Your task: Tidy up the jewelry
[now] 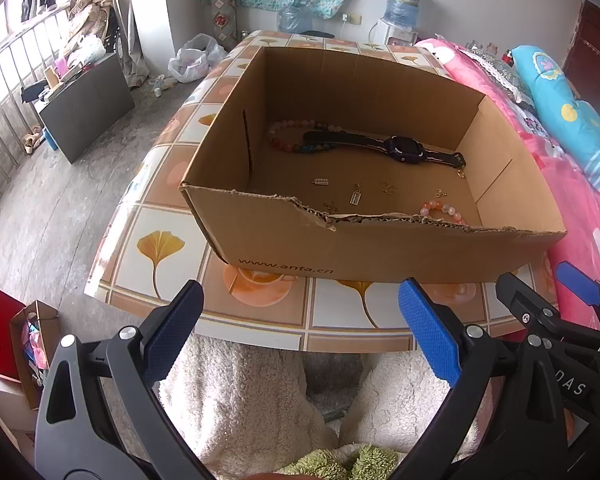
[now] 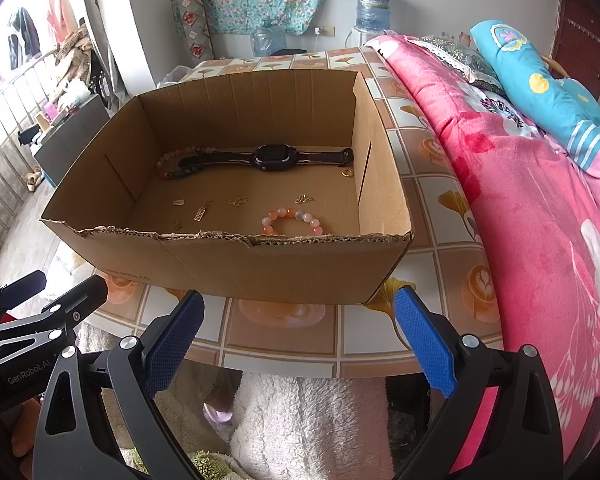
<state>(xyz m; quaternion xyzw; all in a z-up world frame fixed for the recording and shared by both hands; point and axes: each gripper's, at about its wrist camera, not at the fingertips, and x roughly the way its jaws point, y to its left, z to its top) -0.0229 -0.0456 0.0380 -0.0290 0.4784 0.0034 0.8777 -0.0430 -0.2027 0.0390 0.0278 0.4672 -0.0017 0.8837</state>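
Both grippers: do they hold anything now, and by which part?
Nothing is held. The left gripper and right gripper are open and empty, short of the cardboard box.

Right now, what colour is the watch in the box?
Dark purple-black watch; the right wrist view shows it best.

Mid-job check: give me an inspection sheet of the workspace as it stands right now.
Surface: tiled-pattern table, carrying an open cardboard box with a torn near edge.
Job's things: inside the box, a dark watch whose strap lies across a multicoloured bead bracelet; pink bead bracelet near the front wall; small gold charms scattered apart; gold ring.
Clutter: nothing seen on the table outside the box.
Grippers: left hand-held gripper open, empty; right hand-held gripper open, empty; both short of the box.
Cables: nothing seen.
Surroundings: pink blanket on the right, water dispenser behind.
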